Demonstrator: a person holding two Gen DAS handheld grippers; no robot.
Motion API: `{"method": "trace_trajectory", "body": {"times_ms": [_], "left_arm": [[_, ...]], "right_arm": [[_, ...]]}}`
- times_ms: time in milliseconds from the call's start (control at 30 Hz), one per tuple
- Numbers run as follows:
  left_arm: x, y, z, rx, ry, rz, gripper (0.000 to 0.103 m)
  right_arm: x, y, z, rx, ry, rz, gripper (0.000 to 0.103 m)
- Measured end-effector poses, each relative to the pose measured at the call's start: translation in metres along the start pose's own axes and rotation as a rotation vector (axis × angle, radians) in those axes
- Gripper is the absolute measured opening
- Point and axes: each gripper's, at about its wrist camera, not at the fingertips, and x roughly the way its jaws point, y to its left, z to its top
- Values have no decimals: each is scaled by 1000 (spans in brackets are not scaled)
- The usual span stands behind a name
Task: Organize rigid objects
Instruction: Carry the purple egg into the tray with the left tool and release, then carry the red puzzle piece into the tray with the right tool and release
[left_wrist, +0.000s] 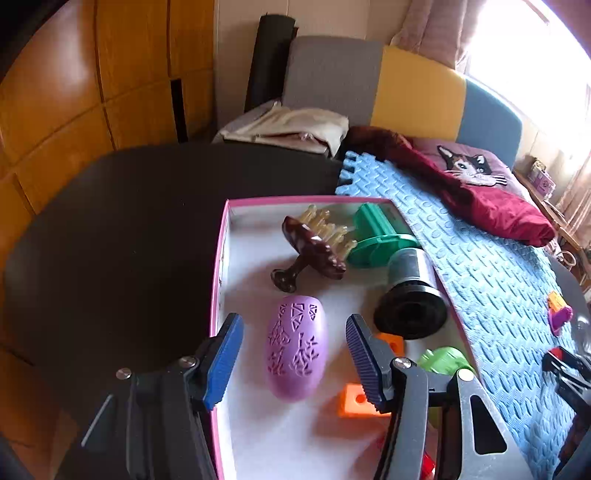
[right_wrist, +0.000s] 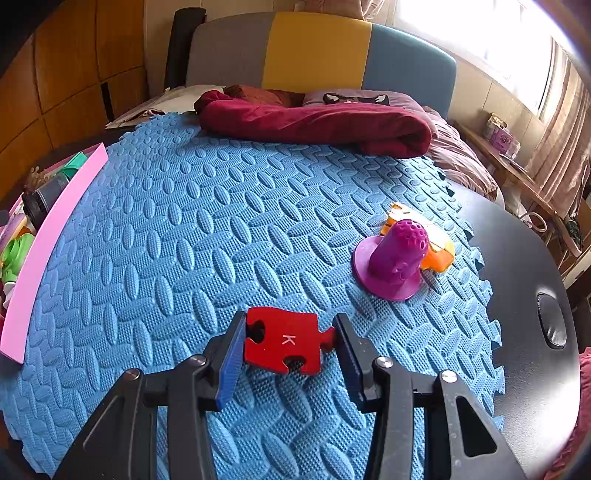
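My left gripper is open over the pink-rimmed box, its fingers either side of a purple egg-shaped piece lying in the box, not touching it. The box also holds a brown brush, a green part, a black cylinder, orange blocks and a green toy. My right gripper is shut on a red puzzle piece marked K, low over the blue foam mat. A purple cone toy and an orange toy lie on the mat.
The box sits on a dark round table, left of the mat; its pink wall shows in the right wrist view. A red blanket and cat pillow lie beyond the mat. Wooden wardrobe to the left.
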Motion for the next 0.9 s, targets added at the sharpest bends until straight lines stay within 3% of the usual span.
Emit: {"method": "trace_trajectory", "body": {"times_ms": [400, 900], "left_arm": [[-50, -5, -23, -2, -64, -6, 59], [-69, 23, -44, -64, -73, 30, 60]], "right_arm": [[-2, 2, 0, -6, -4, -13, 46], [-1, 1, 0, 22, 5, -8, 46]]}}
